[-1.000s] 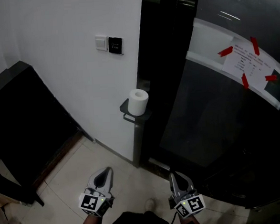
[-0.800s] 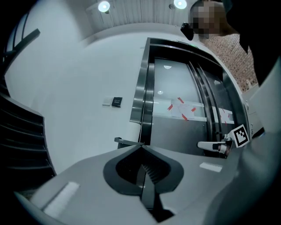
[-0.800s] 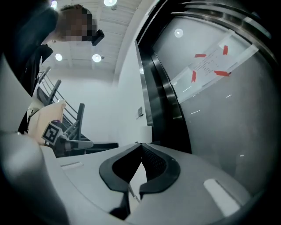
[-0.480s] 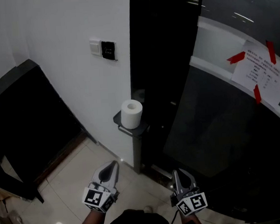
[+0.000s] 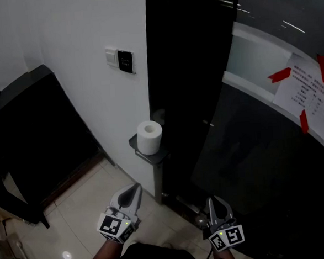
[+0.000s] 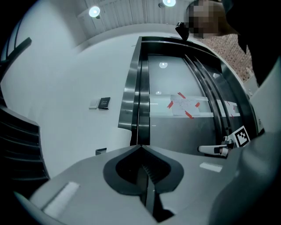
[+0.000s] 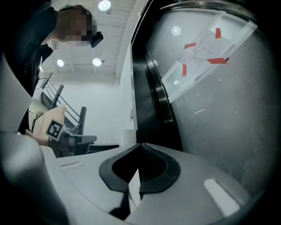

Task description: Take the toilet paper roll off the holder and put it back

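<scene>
Step in hand: approach. Nothing grabbed yet, and the lift-off has not begun.

Nearest to the camera, the left gripper [image 5: 132, 193] is held low, short of the holder [image 5: 150, 153] and a little to its left. Its jaws are pressed together with nothing between them. The right gripper [image 5: 217, 205] is also low, short of the holder and off to its right. Its jaws meet at the tips and are likewise empty. Both point up and forward over the tiled floor [image 5: 79, 209].

Next out is the holder, a small dark shelf on a post, set at the corner where the white wall [image 5: 81, 87] meets the dark glass panel [image 5: 246, 142].

The toilet paper roll [image 5: 150, 137] stands upright on top of the holder, untouched and well apart from both sets of jaws. It lies ahead of and above them, closer to the left gripper's line. In the right gripper view the roll [image 7: 128, 137] shows just above and left of the closed tips, far off.

Farther along the wall from the holder is a switch plate [image 5: 125, 59]. A taped paper notice [image 5: 312, 96] hangs on the glass, far to the holder's right.

Next move, as I judge it: spread one set of jaws wide enough for the roll. Bring it forward and up to the holder, close on the roll's sides, then lift it straight up and clear.
</scene>
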Demonstrator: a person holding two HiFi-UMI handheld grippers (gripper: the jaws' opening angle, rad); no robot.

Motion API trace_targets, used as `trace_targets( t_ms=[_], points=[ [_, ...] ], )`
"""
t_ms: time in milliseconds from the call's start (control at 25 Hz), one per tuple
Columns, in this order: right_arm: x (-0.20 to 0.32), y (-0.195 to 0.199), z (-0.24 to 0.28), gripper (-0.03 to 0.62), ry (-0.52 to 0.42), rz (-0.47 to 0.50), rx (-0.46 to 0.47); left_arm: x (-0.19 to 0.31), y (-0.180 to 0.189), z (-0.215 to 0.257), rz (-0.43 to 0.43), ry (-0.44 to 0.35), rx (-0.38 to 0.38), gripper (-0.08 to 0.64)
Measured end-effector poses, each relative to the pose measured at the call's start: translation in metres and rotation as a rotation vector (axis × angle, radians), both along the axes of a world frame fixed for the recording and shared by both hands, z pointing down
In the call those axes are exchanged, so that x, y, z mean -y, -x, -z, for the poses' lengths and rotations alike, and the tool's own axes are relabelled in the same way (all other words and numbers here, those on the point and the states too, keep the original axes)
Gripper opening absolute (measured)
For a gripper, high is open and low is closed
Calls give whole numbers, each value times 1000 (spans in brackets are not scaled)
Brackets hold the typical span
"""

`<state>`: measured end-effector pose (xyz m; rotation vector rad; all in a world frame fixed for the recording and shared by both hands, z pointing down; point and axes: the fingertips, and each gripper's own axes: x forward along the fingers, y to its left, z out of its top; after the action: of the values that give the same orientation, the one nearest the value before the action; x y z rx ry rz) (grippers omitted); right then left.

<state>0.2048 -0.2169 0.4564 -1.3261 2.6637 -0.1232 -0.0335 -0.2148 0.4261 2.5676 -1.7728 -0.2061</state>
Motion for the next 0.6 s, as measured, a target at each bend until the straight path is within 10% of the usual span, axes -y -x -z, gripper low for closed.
trace_targets(
  t_ms=[600],
  points=[
    [22, 35, 6, 14, -12, -46, 24, 42, 38, 4, -15, -3, -1, 2]
  ],
)
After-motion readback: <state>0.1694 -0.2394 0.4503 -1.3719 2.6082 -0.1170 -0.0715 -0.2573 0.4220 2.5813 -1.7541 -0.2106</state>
